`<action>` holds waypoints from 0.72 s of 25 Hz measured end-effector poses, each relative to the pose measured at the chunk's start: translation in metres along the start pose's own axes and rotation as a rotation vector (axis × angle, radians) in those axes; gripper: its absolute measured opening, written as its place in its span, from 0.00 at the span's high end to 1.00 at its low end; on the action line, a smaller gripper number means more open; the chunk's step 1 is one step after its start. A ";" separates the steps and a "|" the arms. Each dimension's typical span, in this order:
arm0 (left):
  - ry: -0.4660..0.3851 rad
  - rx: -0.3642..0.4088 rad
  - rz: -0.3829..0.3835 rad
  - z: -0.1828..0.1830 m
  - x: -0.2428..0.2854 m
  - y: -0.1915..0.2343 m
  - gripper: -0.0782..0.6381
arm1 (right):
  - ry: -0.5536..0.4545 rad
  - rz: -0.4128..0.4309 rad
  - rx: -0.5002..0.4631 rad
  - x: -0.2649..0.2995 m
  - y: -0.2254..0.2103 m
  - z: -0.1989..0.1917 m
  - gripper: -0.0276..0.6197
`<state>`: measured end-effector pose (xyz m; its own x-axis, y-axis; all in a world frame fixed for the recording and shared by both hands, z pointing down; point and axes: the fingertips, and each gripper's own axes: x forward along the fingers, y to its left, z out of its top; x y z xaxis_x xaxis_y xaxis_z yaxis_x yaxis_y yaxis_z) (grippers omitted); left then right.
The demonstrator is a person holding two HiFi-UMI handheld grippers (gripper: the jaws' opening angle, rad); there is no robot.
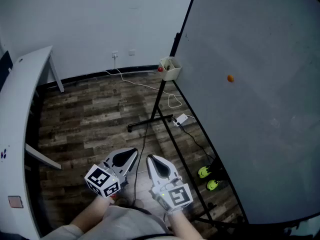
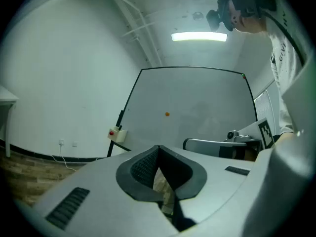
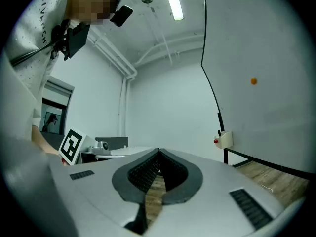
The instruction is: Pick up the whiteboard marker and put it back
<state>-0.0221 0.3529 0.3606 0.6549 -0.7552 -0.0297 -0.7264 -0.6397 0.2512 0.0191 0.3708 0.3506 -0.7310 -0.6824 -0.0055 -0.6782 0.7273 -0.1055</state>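
Nothing is done yet: the white left gripper with dark pads (image 1: 131,154) and the white right gripper (image 1: 154,162) are both shut tight and hold nothing, low and near. Farther off, right of them, a small cream box (image 1: 171,70) hangs on the big grey whiteboard (image 1: 250,109). The tiny red-tipped thing (image 1: 160,69) in it is likely the marker, still to be picked up.

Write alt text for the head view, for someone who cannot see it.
The left gripper and right gripper are held side by side low in frame, both shut and empty, over a wooden floor. To their right stands a whiteboard bearing an orange dot, with a small beige box at its far edge.
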 end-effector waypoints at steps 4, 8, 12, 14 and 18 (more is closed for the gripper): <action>-0.006 0.008 -0.013 -0.001 0.003 -0.001 0.87 | -0.042 -0.011 0.000 0.002 -0.003 0.007 0.93; -0.010 0.012 0.002 0.000 0.006 -0.001 0.87 | -0.049 0.002 -0.002 0.002 -0.005 0.010 0.93; -0.022 0.016 0.012 0.000 0.010 -0.004 0.87 | -0.022 0.010 -0.011 -0.001 -0.010 0.001 0.93; -0.026 0.017 0.016 -0.001 0.012 -0.005 0.87 | -0.024 0.010 -0.013 0.000 -0.012 0.002 0.93; -0.030 0.010 0.024 -0.001 0.012 -0.009 0.87 | -0.030 0.005 -0.006 -0.002 -0.014 0.002 0.93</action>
<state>-0.0075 0.3492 0.3594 0.6306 -0.7743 -0.0530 -0.7441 -0.6225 0.2425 0.0303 0.3621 0.3500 -0.7320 -0.6803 -0.0360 -0.6748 0.7313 -0.0996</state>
